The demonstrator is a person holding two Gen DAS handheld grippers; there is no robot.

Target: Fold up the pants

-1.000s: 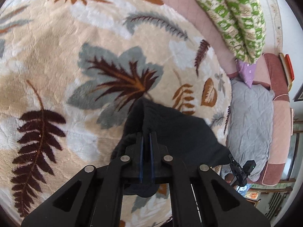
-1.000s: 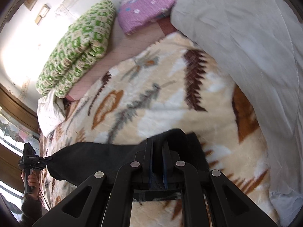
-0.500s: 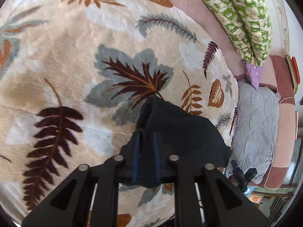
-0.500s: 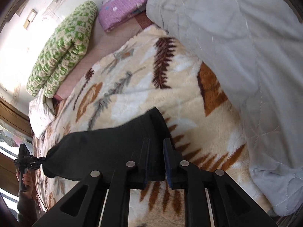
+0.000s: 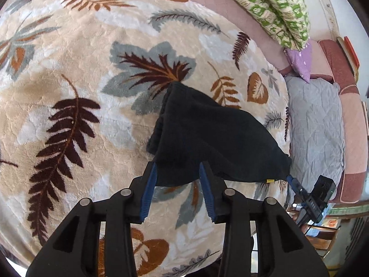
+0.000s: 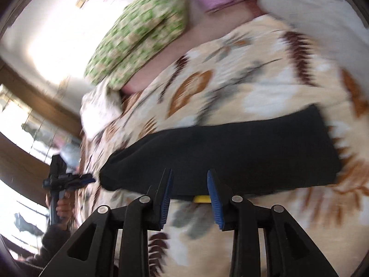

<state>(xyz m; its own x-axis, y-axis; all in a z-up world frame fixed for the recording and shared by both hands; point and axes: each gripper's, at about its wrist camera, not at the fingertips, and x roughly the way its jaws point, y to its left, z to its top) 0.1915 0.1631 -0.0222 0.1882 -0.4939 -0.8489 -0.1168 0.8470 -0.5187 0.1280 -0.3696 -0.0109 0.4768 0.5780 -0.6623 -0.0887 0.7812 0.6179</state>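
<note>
The black pants (image 5: 214,136) lie folded into a compact bundle on the leaf-patterned blanket (image 5: 76,73). My left gripper (image 5: 177,173) is open, its blue-padded fingers either side of the bundle's near edge, holding nothing. In the right wrist view the pants (image 6: 242,152) lie as a long dark band with a small yellow tag (image 6: 201,199) at the near edge. My right gripper (image 6: 189,180) is open just in front of that edge. The right gripper also shows in the left wrist view (image 5: 309,198), at the bundle's right corner. This right view is motion-blurred.
A green-and-cream rolled quilt (image 5: 272,2) and a purple pillow (image 5: 299,62) lie along the pink bed edge (image 5: 230,7) at the back. A grey quilted cover (image 5: 316,124) lies to the right. The person's hand holds the left gripper (image 6: 62,180) at the blanket's left.
Both grippers were shut on the black pants and have opened, letting the cloth drop onto the blanket. Both have pulled back a little from the bundle.
</note>
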